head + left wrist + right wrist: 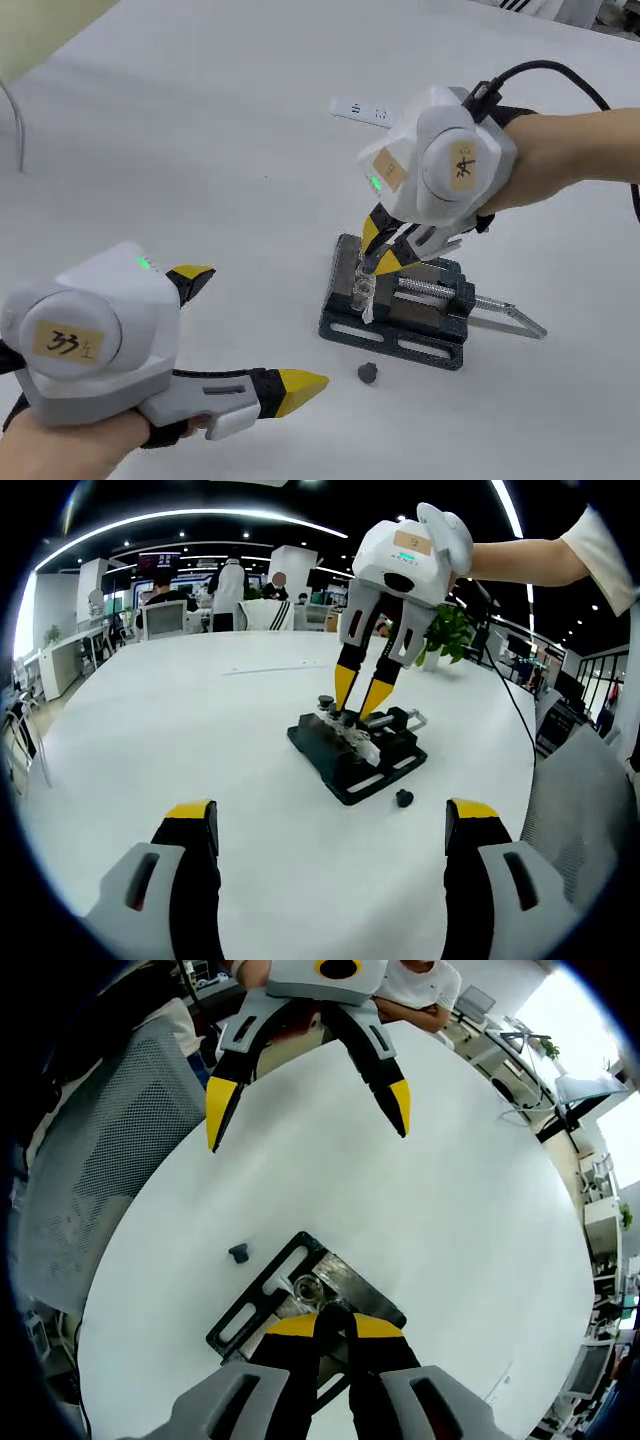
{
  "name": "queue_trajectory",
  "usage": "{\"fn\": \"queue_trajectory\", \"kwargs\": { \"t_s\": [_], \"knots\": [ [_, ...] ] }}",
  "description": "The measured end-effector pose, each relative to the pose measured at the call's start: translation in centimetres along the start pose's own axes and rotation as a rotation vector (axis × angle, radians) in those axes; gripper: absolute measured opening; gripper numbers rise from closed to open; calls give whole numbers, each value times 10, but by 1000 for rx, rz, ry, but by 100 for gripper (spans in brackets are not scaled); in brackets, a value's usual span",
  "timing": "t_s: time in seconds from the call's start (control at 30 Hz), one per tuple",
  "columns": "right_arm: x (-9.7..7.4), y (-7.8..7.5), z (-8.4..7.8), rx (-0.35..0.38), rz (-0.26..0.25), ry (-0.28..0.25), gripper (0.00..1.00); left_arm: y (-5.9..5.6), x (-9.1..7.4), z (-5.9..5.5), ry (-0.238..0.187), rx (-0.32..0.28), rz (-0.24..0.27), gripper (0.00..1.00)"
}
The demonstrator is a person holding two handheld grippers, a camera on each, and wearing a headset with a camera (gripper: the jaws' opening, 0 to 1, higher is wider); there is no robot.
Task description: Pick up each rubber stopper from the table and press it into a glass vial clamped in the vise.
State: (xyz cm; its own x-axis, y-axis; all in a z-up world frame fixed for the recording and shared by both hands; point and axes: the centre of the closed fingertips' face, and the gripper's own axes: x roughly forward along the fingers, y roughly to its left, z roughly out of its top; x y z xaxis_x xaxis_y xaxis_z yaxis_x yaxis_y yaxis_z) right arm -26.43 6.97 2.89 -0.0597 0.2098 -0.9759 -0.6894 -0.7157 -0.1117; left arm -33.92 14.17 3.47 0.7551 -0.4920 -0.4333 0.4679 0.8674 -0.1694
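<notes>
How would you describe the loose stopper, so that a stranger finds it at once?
Find the black vise on the white table. Beside its slotted base, on the person's side, lies a small dark stopper. It alone lies loose on the bare tabletop, touching nothing.

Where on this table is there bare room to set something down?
The widest free patch is the bare table beyond the left claw and left of the white strip. Crowded: the vise, with the right claw over it, its handle sticking out, and a loose stopper in front.
</notes>
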Motion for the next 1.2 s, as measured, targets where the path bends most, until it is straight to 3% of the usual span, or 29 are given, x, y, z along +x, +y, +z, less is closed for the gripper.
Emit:
{"fn": "queue_trajectory", "kwargs": {
  "t_s": [0.13,0.27,0.43,0.7,0.83,1.2],
  "knots": [
    [0,-1,1,23,9,10,5,0,0,0,-2,-4,3,93],
    [0,-2,0,93,12,4,4,-1,0,0,-3,-7,0,93],
    [-1,-2,1,225,3,-6,4,-3,1,2,-3,-5,-4,93],
    [-1,-4,1,323,-15,-2,4,-5,7,7,-5,0,-12,92],
    [-1,-4,0,440,-28,-14,4,-6,9,9,-8,1,-16,92],
    [-2,-2,-1,391,-50,-17,5,-7,10,8,-4,-2,-23,92]
  ]
}}
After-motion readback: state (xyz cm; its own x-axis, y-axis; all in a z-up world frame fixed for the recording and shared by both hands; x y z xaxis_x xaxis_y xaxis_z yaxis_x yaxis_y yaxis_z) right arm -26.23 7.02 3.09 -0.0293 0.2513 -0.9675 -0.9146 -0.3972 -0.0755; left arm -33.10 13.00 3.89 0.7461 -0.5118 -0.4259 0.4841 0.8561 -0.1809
